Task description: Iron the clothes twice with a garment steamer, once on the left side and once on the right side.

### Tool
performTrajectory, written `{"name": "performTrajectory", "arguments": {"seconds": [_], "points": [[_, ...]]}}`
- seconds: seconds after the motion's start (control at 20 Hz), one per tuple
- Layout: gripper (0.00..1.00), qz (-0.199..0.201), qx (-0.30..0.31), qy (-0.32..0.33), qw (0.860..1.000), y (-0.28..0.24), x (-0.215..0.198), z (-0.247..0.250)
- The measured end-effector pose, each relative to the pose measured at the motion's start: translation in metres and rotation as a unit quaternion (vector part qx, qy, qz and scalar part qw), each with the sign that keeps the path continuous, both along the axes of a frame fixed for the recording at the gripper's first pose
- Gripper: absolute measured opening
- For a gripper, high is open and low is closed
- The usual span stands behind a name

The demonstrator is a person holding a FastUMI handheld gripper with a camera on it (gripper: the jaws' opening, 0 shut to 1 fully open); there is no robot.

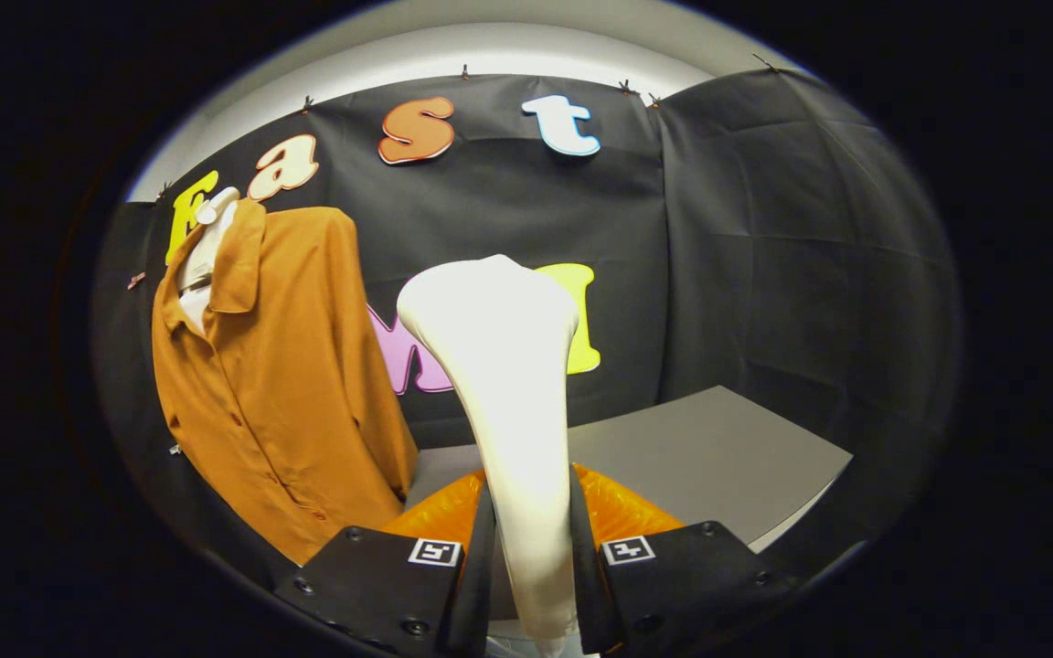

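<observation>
Already clenched on the white plastic garment steamer [499, 402], gripper [531, 567] fingers pressing its handle from both sides. Held upright above the grey desk [718, 448], well right of the hanging rust-orange buttoned shirt [280, 393]. Judged: neither pass begun.

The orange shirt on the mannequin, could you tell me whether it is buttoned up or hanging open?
Buttoned up: the orange shirt hangs closed down its front, only the collar spread. The claw holds the white steamer.
</observation>
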State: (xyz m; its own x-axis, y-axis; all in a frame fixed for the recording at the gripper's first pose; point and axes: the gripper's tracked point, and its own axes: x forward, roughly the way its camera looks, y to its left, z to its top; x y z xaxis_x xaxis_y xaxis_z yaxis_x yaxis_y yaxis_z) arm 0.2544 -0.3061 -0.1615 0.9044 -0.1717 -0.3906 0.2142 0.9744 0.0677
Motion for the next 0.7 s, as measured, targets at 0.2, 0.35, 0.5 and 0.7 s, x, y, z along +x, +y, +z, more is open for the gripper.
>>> {"name": "performTrajectory", "arguments": {"seconds": [0.2,0.35,0.5,0.7], "points": [[0.42,0.015,-0.015,-0.021,1.000,0.051,0.006,0.016],[0.41,0.023,-0.026,-0.036,0.999,0.089,0.010,0.025],[0.41,0.032,-0.037,-0.040,0.998,0.126,0.019,0.027],[0.42,0.039,-0.044,-0.040,0.997,0.167,0.033,0.024]]}}
